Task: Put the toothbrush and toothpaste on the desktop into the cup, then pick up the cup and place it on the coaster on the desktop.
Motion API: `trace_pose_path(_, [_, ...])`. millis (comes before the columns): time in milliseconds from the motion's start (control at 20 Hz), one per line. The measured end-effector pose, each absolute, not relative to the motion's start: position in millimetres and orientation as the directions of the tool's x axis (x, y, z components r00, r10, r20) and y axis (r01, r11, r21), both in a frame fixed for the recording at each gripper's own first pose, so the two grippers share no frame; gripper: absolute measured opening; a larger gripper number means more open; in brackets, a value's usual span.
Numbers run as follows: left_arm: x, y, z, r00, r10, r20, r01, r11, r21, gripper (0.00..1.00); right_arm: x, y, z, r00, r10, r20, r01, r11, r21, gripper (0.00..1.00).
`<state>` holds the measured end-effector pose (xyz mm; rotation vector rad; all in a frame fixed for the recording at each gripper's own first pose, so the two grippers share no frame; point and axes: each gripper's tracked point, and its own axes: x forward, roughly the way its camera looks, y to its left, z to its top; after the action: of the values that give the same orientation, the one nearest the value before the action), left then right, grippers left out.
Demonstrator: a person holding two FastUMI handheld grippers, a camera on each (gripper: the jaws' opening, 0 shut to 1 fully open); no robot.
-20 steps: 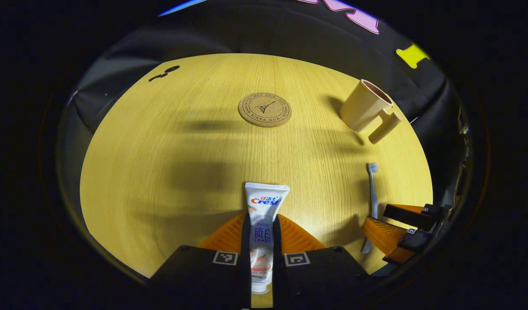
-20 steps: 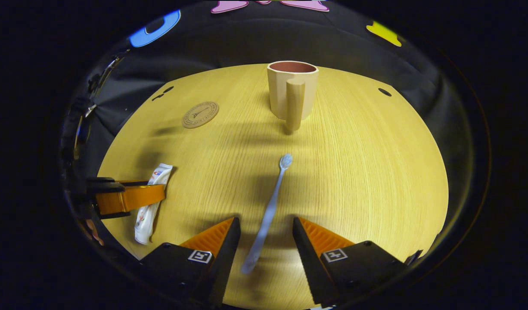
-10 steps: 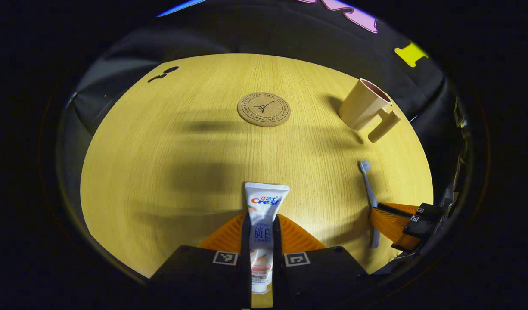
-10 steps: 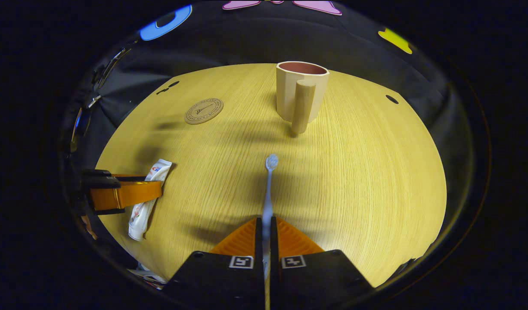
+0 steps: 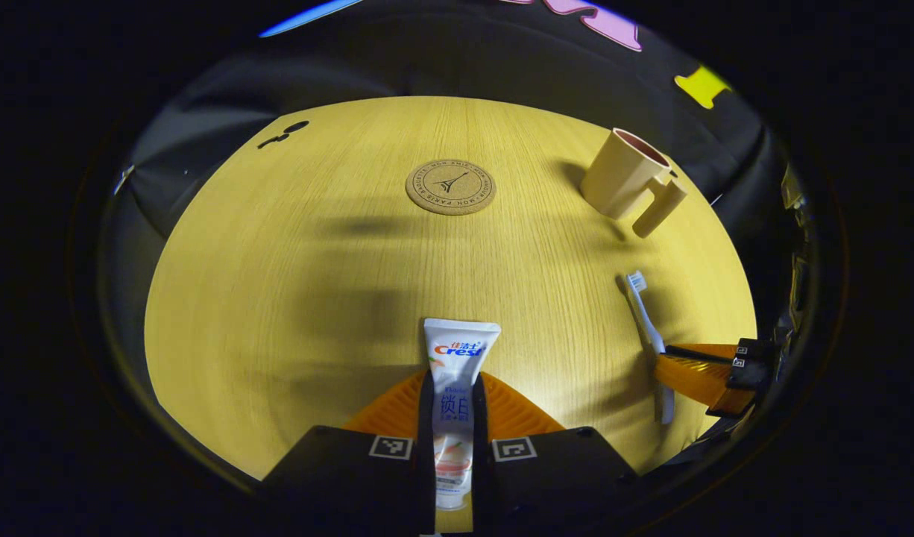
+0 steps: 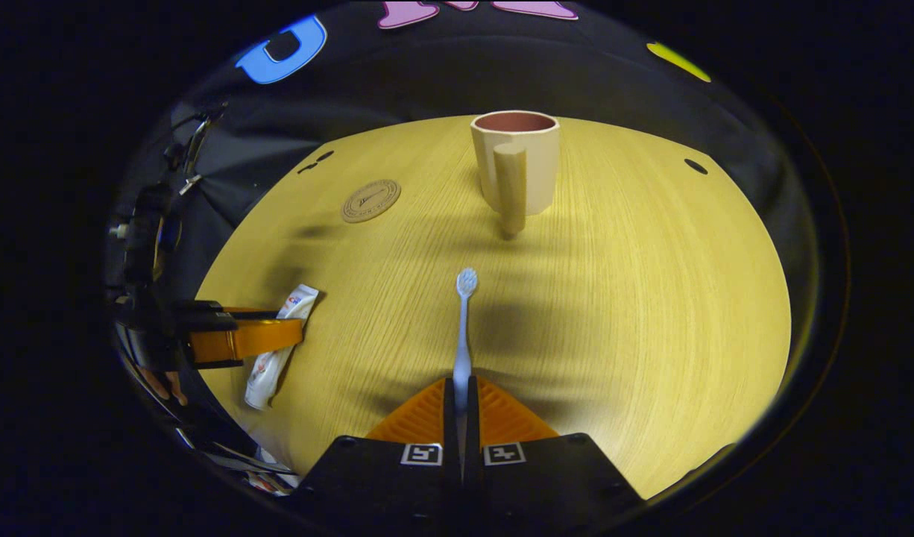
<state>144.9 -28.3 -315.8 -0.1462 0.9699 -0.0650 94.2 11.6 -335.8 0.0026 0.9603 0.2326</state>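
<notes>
Round pale-yellow wooden desktop [image 5: 293,283] under both views, lit from above, crossed by soft shadows, backed by black cloth wall [image 6: 427,82].

Beige plastic cup [image 6: 518,168] with a reddish inside and a thick cylindrical handle, upright near the far edge of the desktop, handle turned toward the right gripper view; seen again at far right in the left gripper view [image 5: 622,183], apart from everything else.

Round cork coaster [image 5: 450,187] with a printed tower emblem, flat and bare, at the far middle of the left gripper view, well apart from the cup; small at far left in the right gripper view [image 6: 370,201].

White toothpaste tube [image 5: 457,388] with red and blue print, clamped between both fingers of the left gripper [image 5: 453,403], crimped end pointing forward past the fingertips, over the near edge of the desktop. Same tube [image 6: 282,347] and left gripper [image 6: 267,337] at the left of the right gripper view.

Thin pale-blue toothbrush [image 6: 463,328], pinched by its handle in the closed right gripper [image 6: 458,406], bristle head pointing forward toward the cup, well short of it. From the left gripper view, same toothbrush [image 5: 643,313] angled in the right gripper [image 5: 688,373] at far right.
</notes>
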Motion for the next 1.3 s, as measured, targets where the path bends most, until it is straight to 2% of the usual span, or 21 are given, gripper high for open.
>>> trace_pose_path(300, [128.8,-33.7,-293.0,0.638,-0.153,-0.755,-0.076,0.963,-0.259,0.24,98.6,-8.1,-291.2,0.620,0.243,-0.746,-0.204,0.968,0.146,0.05])
trace_pose_path(550, [133.9,-51.9,-226.1,0.738,-0.182,-0.650,-0.017,0.958,-0.288,0.24,102.9,-18.8,-254.5,0.666,0.269,-0.696,-0.194,0.963,0.187,0.05])
trace_pose_path(800, [175.0,-101.0,-135.7,0.824,-0.264,-0.500,0.097,0.937,-0.335,0.24,112.5,-37.5,-228.8,0.705,0.266,-0.657,-0.182,0.964,0.196,0.05])
trace_pose_path(850, [185.3,-109.2,-118.3,0.836,-0.278,-0.474,0.118,0.933,-0.339,0.29,115.3,-43.4,-221.6,0.713,0.265,-0.649,-0.174,0.964,0.202,0.05])
trace_pose_path(950, [208.0,-123.6,-89.8,0.857,-0.296,-0.423,0.161,0.932,-0.325,0.24,120.9,-53.4,-213.7,0.731,0.253,-0.634,-0.158,0.966,0.204,0.06])
trace_pose_path(1300, [276.1,-170.3,-48.7,0.883,-0.380,-0.276,0.269,0.891,-0.366,0.24,135.6,-81.5,-194.7,0.767,0.222,-0.602,-0.102,0.968,0.227,0.06])
